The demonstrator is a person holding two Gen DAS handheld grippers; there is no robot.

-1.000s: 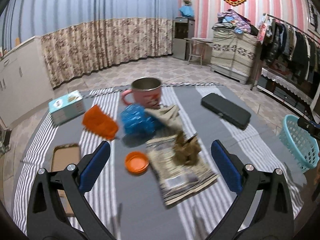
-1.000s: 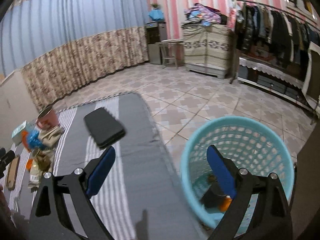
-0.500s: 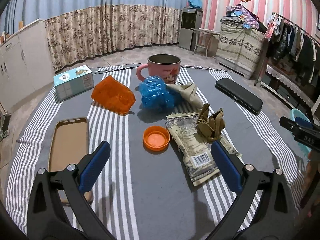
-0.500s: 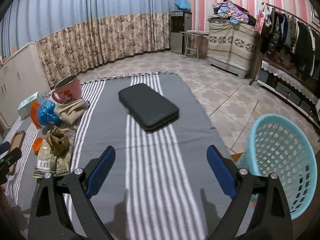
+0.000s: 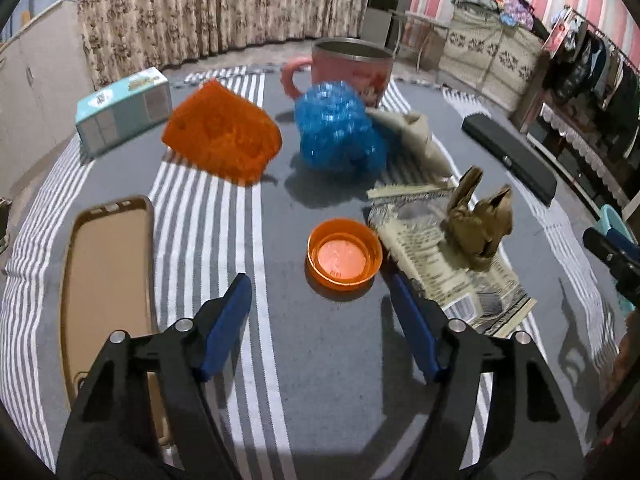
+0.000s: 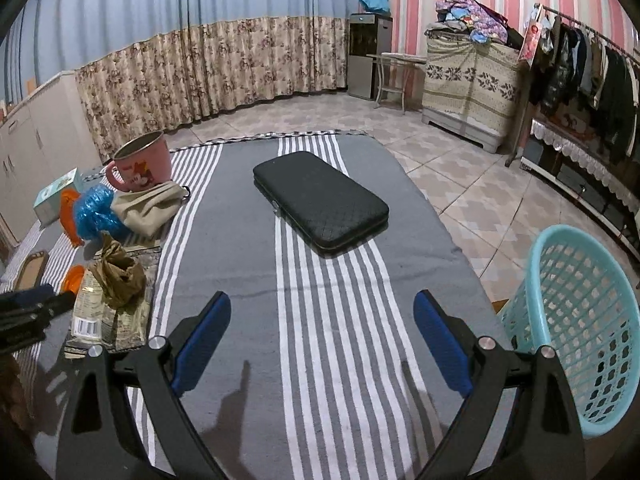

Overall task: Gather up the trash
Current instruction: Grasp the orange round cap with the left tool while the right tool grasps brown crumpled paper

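On the striped grey cloth [image 5: 328, 360] lie an orange bottle cap [image 5: 344, 257], a flat printed wrapper [image 5: 444, 264], a crumpled brown paper [image 5: 480, 220], a blue plastic wad [image 5: 336, 128] and an orange wrapper [image 5: 222, 136]. My left gripper [image 5: 318, 292] hangs just short of the cap; its jaws are closing with nothing between them. My right gripper [image 6: 322, 312] stands open and empty over the cloth. The turquoise basket [image 6: 580, 320] stands on the floor at its right.
A pink mug [image 5: 352, 70], a beige cloth pouch [image 5: 416, 136], a teal box [image 5: 124, 110], a tan phone case [image 5: 108, 276] and a black case [image 6: 320, 198] also lie on the cloth. The right gripper shows at the left wrist view's right edge [image 5: 612, 256].
My left gripper has sunk toward the orange cap and its jaws have narrowed. My right gripper has swung left from above the basket to over the cloth.
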